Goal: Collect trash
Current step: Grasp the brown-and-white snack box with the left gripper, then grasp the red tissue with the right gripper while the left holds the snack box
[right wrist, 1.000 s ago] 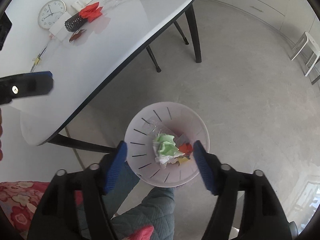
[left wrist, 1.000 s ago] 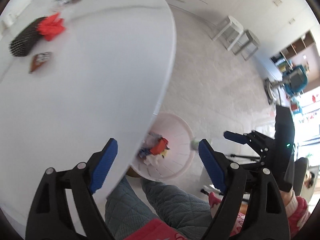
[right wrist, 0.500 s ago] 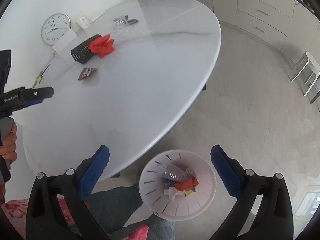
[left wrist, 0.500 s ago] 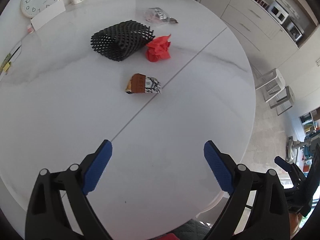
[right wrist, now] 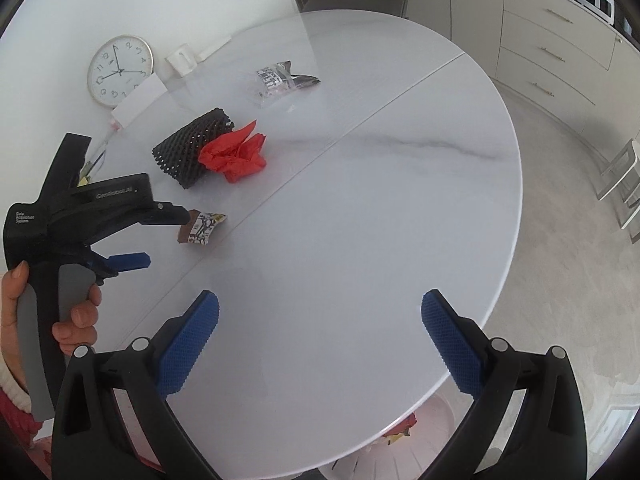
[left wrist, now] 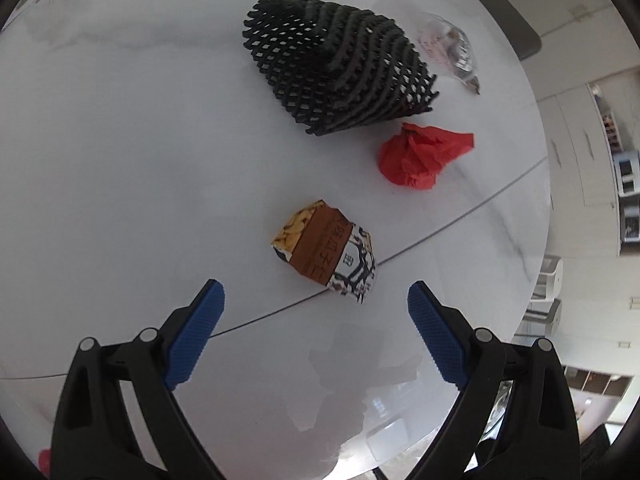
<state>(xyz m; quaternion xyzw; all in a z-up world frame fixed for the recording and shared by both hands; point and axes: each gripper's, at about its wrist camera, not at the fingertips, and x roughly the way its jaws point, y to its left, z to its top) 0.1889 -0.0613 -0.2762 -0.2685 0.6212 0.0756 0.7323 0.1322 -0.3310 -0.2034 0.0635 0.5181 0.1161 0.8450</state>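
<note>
A brown, white and yellow snack wrapper (left wrist: 326, 250) lies on the white table (left wrist: 120, 160), just ahead of my left gripper (left wrist: 315, 292), which is open and empty above it. Beyond it are a crumpled red paper (left wrist: 424, 156), a black foam mesh sleeve (left wrist: 340, 66) and a clear plastic wrapper (left wrist: 448, 46). My right gripper (right wrist: 320, 300) hangs open and empty over the table's near part. From there I see the left gripper (right wrist: 160, 238) in a hand, beside the snack wrapper (right wrist: 202, 228), with the red paper (right wrist: 236, 156), mesh sleeve (right wrist: 192, 148) and clear wrapper (right wrist: 280, 78) farther back.
A white slotted bin (right wrist: 400, 448) holding trash shows under the table's near edge. A wall clock (right wrist: 120, 70), a white mug (right wrist: 182, 60) and a white card (right wrist: 138, 98) stand at the table's far side. Cabinets (right wrist: 560, 40) and stools (right wrist: 624, 176) are at the right.
My left gripper swung from the table's edge by the bin to just above the snack wrapper. My right gripper rose away from the bin, opened wider, and now looks over the tabletop.
</note>
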